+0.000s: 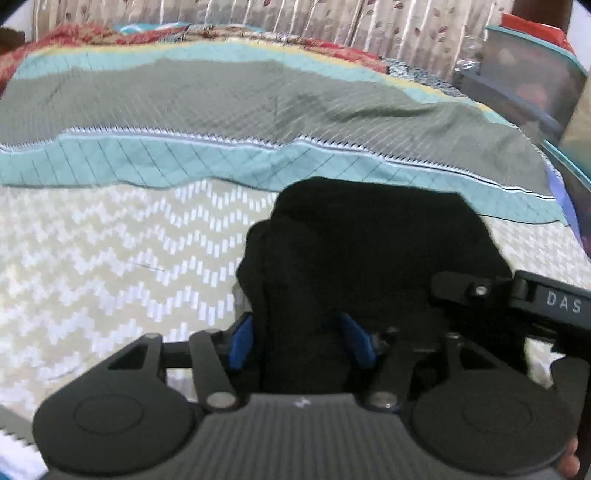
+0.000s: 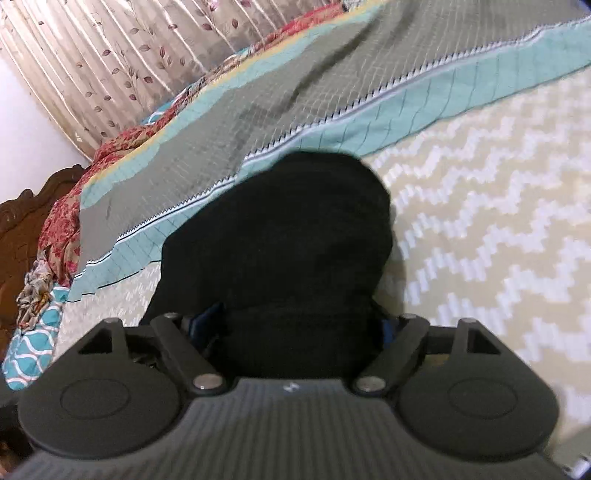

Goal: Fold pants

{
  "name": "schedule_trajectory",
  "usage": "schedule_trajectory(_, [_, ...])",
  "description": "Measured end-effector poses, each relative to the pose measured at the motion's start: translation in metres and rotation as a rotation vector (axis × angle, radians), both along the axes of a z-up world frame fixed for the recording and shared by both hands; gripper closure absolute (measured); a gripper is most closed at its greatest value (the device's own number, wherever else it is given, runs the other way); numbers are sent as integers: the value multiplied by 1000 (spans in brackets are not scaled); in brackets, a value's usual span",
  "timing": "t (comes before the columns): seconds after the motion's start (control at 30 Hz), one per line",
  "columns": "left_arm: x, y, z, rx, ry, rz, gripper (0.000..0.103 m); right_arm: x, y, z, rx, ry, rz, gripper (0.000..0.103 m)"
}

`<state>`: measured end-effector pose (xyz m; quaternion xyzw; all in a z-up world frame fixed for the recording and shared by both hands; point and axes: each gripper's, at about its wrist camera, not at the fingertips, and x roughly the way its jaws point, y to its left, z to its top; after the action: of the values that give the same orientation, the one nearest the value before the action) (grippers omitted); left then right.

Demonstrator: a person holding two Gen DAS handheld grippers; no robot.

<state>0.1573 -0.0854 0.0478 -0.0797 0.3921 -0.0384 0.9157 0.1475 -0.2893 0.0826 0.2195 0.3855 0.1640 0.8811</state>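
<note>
The black pants (image 1: 369, 251) lie bunched in a folded bundle on the cream zigzag bedspread (image 1: 110, 266). My left gripper (image 1: 301, 339) has its blue-padded fingers (image 1: 242, 343) closed on a thick fold of the black cloth. The other gripper's black body (image 1: 517, 299) shows at the right of the bundle. In the right wrist view the pants (image 2: 288, 236) fill the middle and my right gripper (image 2: 295, 328) is closed on their near edge; its blue pads are mostly hidden by cloth.
A teal and olive quilt (image 1: 258, 110) lies across the bed behind the pants. Patterned curtains (image 1: 332, 22) hang at the back. A carved wooden headboard (image 2: 22, 221) and a red floral cloth (image 2: 62, 214) are at the bed's end. A box (image 1: 528, 85) stands at far right.
</note>
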Motion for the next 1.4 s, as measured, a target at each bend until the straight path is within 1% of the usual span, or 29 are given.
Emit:
schedule_trajectory(0.07, [-19,5,15,25,-13,34,41,-29,-10,18,-36,-65,-38,14])
schedule_trajectory(0.13, [-46,8,26,52,-17,68,27,-61,-21,28,-22,-98,-57,13])
schedule_trajectory(0.2, [-73,6,33,96,-7,88,26,-90,-25,32,-26,-89,-69,13])
schedule_trajectory(0.27, [-98,1,37,154,25,99,23,-123,-22,35,-45,-65,-91,13])
schedule_trajectory(0.3, [-112,-2,37,179,42,100,19,-140,-20,35,-62,-50,-103,13])
schedule_trajectory(0.33, [-122,-4,37,195,49,99,15,-145,-15,34,-79,-40,-114,13])
schedule_trajectory(0.37, [-136,-7,39,210,51,100,13,-159,-10,35,-102,-32,-122,13])
schedule_trajectory(0.43, [-163,-12,43,229,40,102,5,-187,-2,38,-150,-27,-121,13])
schedule_trajectory(0.47, [-175,-13,46,232,36,102,3,-199,-1,39,-166,-21,-118,13])
schedule_trajectory(0.5, [-188,-15,48,231,33,106,0,-200,1,35,-169,-11,-111,13])
schedule_trajectory(0.57, [-204,-17,55,223,26,113,0,-219,5,38,-161,-3,-89,13])
schedule_trajectory(0.7, [-230,-21,62,218,15,137,0,-248,9,42,-190,-37,-96,13])
schedule_trajectory(0.8, [-245,-20,65,204,8,135,0,-260,7,46,-165,-56,-122,13])
schedule_trajectory(0.87, [-254,-20,67,208,-5,136,0,-267,3,51,-152,-74,-163,12])
schedule_trajectory(0.9, [-258,-20,69,213,-14,139,0,-268,2,51,-143,-80,-187,8])
schedule_trajectory(1.0, [-267,-21,74,223,-40,140,0,-273,-2,55,-119,-72,-221,7])
schedule_trajectory(1.07, [-273,-21,79,210,-63,140,0,-273,-2,57,-124,-57,-221,5])
schedule_trajectory(1.13, [-277,-21,83,204,-86,140,0,-272,1,57,-125,-38,-206,0])
schedule_trajectory(1.2, [-281,-22,86,203,-106,131,0,-274,4,58,-112,-32,-187,0])
schedule_trajectory(1.27, [-283,-22,87,205,-108,130,0,-274,8,60,-115,-39,-166,0])
schedule_trajectory(1.4, [-283,-22,84,217,-85,142,0,-277,16,66,-144,-84,-136,0])
